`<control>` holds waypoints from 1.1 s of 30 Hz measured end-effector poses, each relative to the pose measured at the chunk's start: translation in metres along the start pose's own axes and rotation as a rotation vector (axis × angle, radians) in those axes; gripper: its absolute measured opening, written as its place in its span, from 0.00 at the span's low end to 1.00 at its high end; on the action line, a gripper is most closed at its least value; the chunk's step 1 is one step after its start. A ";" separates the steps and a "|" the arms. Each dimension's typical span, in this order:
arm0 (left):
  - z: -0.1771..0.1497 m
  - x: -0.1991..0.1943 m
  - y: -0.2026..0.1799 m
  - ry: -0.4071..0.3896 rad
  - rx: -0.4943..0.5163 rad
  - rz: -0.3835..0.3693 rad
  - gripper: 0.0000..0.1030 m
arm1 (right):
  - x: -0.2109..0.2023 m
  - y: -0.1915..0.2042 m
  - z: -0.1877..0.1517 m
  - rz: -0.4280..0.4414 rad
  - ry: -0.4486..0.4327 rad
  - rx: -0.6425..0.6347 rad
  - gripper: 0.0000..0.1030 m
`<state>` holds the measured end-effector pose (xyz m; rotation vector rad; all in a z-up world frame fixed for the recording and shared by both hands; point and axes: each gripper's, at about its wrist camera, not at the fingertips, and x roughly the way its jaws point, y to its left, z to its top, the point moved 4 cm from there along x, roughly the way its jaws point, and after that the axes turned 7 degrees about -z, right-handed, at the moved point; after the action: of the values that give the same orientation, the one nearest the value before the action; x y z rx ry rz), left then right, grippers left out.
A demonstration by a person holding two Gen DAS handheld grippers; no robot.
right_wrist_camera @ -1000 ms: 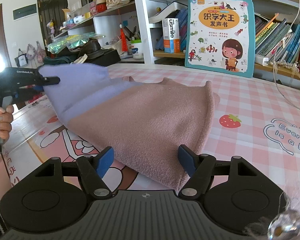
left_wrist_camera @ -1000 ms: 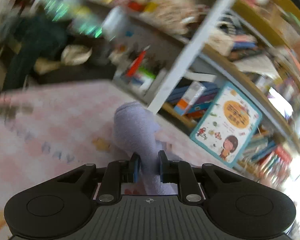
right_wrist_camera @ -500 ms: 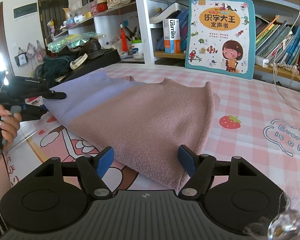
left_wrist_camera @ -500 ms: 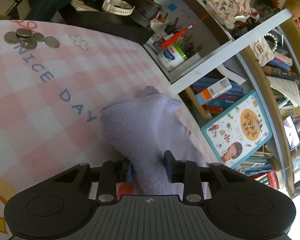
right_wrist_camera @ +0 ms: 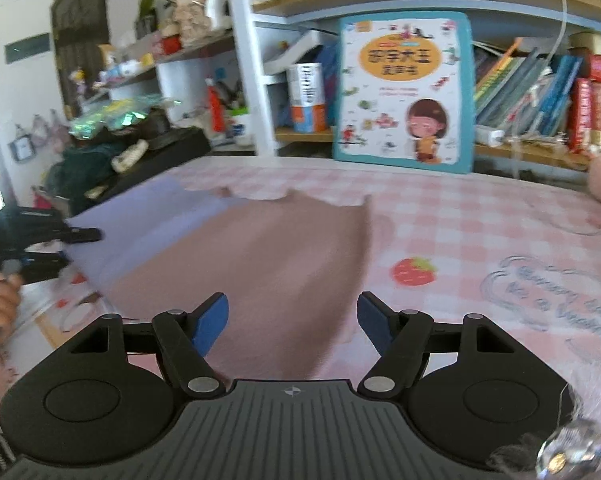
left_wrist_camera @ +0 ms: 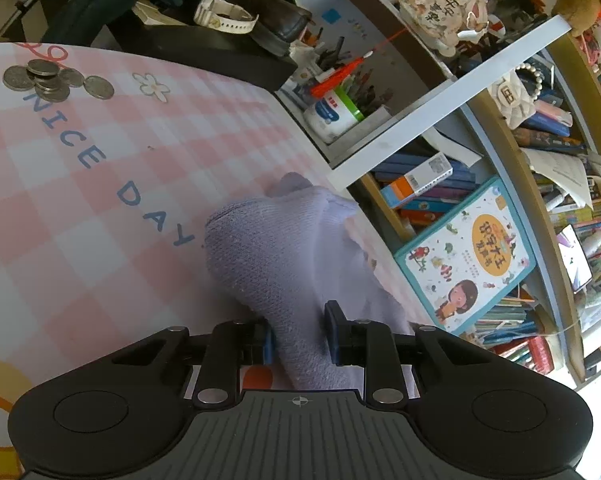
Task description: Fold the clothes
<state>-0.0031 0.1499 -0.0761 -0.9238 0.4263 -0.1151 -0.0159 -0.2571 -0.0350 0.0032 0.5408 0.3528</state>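
A knit garment lies flat on the pink checked table (right_wrist_camera: 480,216), its dusty-pink part (right_wrist_camera: 268,264) toward me and its lavender part (right_wrist_camera: 152,216) to the left. In the left wrist view the lavender cloth (left_wrist_camera: 284,248) bunches up between the fingers of my left gripper (left_wrist_camera: 298,336). Its jaws are closing, and both pads touch the cloth. The right wrist view shows that gripper (right_wrist_camera: 72,248) low at the garment's left edge, held by a hand (right_wrist_camera: 0,300). My right gripper (right_wrist_camera: 292,316) hovers open over the pink near hem with nothing between its fingers.
Bookshelves line the table's far side, with a picture book (right_wrist_camera: 404,88) leaning against them. Several coins (left_wrist_camera: 48,78) lie on the table to the far left. A black box with a watch (left_wrist_camera: 224,20) and a pen cup (left_wrist_camera: 332,110) stand near that corner.
The left gripper has sunk and laid the lifted lavender end down on the table, its jaws now wider. The right gripper has shifted a little to the right; its view is blurred.
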 end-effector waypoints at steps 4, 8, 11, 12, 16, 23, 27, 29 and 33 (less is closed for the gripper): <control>-0.001 -0.001 0.001 0.000 0.011 -0.009 0.21 | 0.014 -0.018 -0.005 -0.060 0.067 0.053 0.35; 0.005 -0.001 0.008 0.017 -0.047 -0.031 0.12 | 0.019 -0.024 -0.012 -0.009 0.088 0.106 0.24; 0.013 -0.005 0.013 0.011 -0.073 -0.032 0.10 | 0.022 -0.021 -0.016 0.046 0.092 0.147 0.22; 0.017 -0.008 0.012 0.000 -0.053 -0.023 0.10 | 0.023 -0.017 -0.016 0.063 0.092 0.150 0.22; 0.028 -0.020 0.010 -0.031 -0.005 0.003 0.10 | 0.028 0.002 -0.013 0.096 0.092 0.120 0.23; 0.032 -0.032 0.004 -0.044 0.071 0.033 0.10 | 0.033 0.021 -0.009 0.074 0.085 0.044 0.25; 0.030 -0.037 -0.027 -0.059 0.229 0.045 0.10 | 0.035 0.017 -0.009 0.066 0.090 0.061 0.30; 0.028 -0.039 -0.046 -0.069 0.327 0.048 0.10 | 0.035 0.018 -0.009 0.064 0.090 0.057 0.30; 0.016 -0.041 -0.095 -0.094 0.541 0.029 0.10 | 0.035 0.016 -0.009 0.064 0.090 0.059 0.30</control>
<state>-0.0265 0.1157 0.0200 -0.3889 0.2983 -0.1507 0.0024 -0.2311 -0.0587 0.0616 0.6409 0.4008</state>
